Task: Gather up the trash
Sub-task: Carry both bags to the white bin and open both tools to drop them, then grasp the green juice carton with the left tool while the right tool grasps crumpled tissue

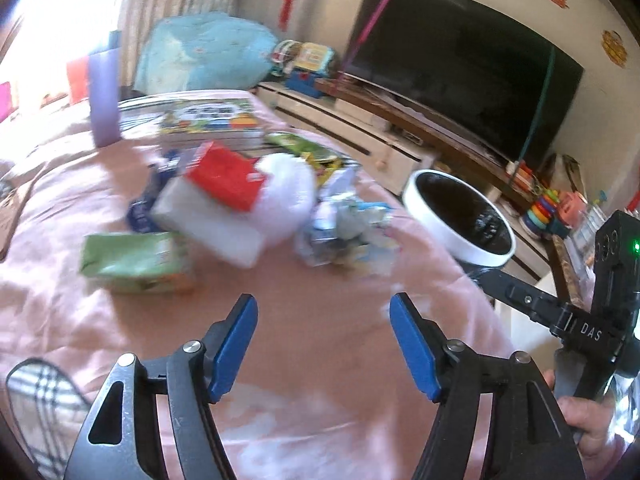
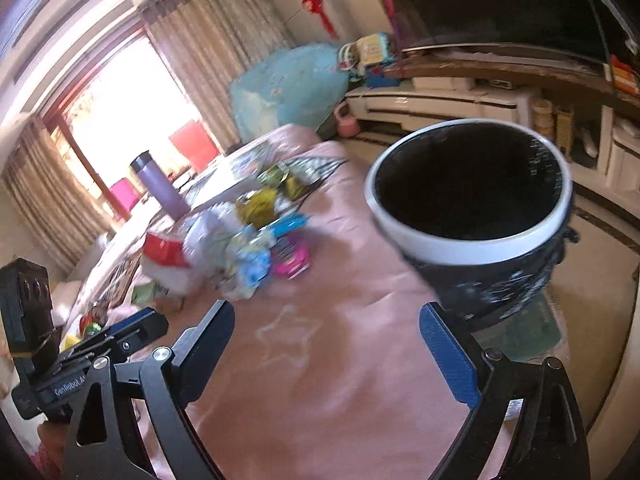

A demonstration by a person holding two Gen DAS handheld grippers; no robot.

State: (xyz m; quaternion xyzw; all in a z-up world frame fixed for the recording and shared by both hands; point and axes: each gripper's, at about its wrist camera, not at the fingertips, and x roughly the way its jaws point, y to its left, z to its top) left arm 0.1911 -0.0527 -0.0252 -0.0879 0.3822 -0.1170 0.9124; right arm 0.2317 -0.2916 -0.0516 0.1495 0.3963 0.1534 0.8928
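A heap of trash lies on the pink cloth: a red-and-white box (image 1: 216,200), a white plastic bag (image 1: 288,200), crumpled wrappers (image 1: 344,232) and a green carton (image 1: 132,264). The black bin with a white rim (image 1: 460,216) stands beyond the table's right edge. My left gripper (image 1: 323,312) is open over bare cloth, short of the heap, nothing between its fingers. In the right wrist view my right gripper (image 2: 326,326) is open and empty; the bin (image 2: 472,192) is just past its right finger, and the wrappers (image 2: 248,256) lie ahead to the left.
A purple flask (image 1: 105,100) and a stack of picture books (image 1: 200,120) stand behind the heap. A TV (image 1: 460,64) on a low cabinet, with toys (image 1: 544,216), lines the far wall. A person's hand (image 1: 588,420) holds the right gripper's body at the right.
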